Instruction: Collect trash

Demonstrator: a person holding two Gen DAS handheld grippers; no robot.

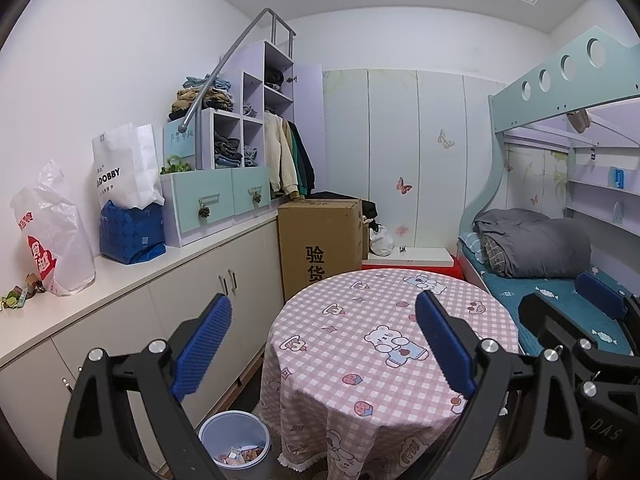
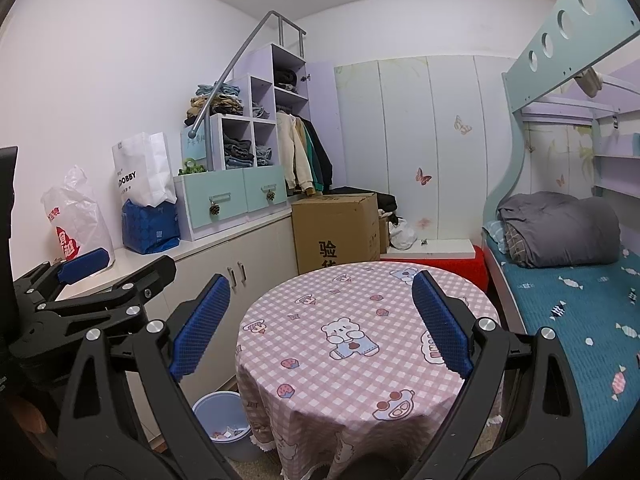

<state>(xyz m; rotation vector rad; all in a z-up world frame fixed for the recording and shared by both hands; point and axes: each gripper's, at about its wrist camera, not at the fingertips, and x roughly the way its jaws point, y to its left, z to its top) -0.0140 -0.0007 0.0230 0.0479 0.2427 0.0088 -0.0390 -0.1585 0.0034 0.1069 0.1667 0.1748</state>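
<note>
- Nearest to me, the left tongs [image 1: 322, 344] hang wide apart with nothing between the blue pads, raised above the near edge of the round tabletop [image 1: 360, 300]
- The right tongs [image 2: 320, 320] sit just beside them at 3 o'clock, equally wide and empty
- Low at 7 o'clock from the left tongs, the bin [image 1: 234, 438] stands on the floor, touching or nearly touching the hanging cloth; scraps of paper trash [image 1: 240, 456] lie in its bottom, so that part of the trash is already in the bin
- The checked cloth on the tabletop shows no loose litter that I can make out
- Further off at 9 o'clock, small crumpled wrappers [image 1: 18, 296] lie on the long white counter beside a plastic bag [image 1: 52, 232]; they look like the likeliest leftovers, though they are too small to be sure
- Risks from here: reaching that way, the left tongs could brush the plastic bag and tip it; the thin wrappers may slip from the pads; a low swing could catch the cloth fringe or knock the light bin over, spilling its scraps
</note>
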